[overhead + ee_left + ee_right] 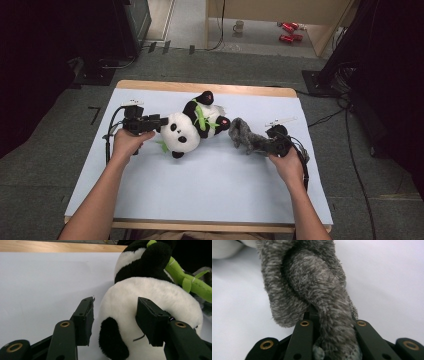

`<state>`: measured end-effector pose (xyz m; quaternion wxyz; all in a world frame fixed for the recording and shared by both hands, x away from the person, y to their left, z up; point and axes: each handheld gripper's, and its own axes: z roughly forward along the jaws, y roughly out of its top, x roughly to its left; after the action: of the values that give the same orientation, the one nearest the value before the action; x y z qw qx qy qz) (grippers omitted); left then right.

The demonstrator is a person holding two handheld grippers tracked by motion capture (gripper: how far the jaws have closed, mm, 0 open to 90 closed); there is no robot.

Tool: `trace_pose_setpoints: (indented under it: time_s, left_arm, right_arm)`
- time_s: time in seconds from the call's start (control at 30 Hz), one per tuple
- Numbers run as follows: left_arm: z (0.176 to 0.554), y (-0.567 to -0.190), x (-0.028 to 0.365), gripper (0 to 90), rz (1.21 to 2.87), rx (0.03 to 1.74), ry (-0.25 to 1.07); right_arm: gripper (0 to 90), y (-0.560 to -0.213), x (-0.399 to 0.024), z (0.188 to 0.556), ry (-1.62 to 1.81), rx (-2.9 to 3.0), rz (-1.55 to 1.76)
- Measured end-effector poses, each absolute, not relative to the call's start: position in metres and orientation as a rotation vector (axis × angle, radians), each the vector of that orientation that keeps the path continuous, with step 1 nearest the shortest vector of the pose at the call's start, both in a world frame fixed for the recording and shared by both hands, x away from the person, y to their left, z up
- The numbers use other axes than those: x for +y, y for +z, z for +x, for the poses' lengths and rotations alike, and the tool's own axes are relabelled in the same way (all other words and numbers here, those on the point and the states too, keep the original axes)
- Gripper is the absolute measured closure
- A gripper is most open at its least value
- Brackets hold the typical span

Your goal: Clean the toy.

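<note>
White sheet over my wooden table (150, 85), grey carpet (45, 145) around.
My left claw (115, 320) gapes astride the black-and-white plush panda (150, 297); my right claw (332, 325) pinches the grey fuzzy cloth (312, 282), stretching away ahead.

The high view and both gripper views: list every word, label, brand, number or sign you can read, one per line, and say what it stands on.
No readable text stands on anything here.
Panda plush: a small pink patch near its foot, too small to read.
Grey plush: no label to be seen.
Red items on the floor: any print is too small and blurred to read.
Mug on the floor: too small to tell.
</note>
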<state>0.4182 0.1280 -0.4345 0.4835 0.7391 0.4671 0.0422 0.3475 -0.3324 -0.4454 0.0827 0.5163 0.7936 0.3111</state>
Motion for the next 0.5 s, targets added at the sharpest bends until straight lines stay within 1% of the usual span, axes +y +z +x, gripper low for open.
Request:
trace_pose_setpoints:
  time_s: [0.03, 0.2, 0.33, 0.43, 0.5]
  left_arm:
    - [0.418, -0.434, 0.129, 48.0, 1.797, 1.144, 0.08]
    - [0.413, -0.43, 0.129, 44.0, 1.819, 1.111, 0.111]
    - [0.411, -0.431, 0.132, 40.7, 1.823, 1.103, 0.115]
    - [0.409, -0.43, 0.134, 40.1, 1.823, 1.092, 0.113]
    - [0.407, -0.428, 0.133, 39.9, 1.831, 1.081, 0.118]
  right_arm:
    - [79.4, -0.447, -0.334, 0.348, 0.918, 2.36, 1.551]
    - [78.3, -0.459, -0.343, 0.353, 0.942, 2.307, 1.608]
    - [76.0, -0.47, -0.339, 0.356, 0.988, 2.342, 1.616]
    - [71.0, -0.474, -0.334, 0.356, 1.011, 2.331, 1.597]
    - [65.2, -0.476, -0.332, 0.358, 1.019, 2.331, 1.59]
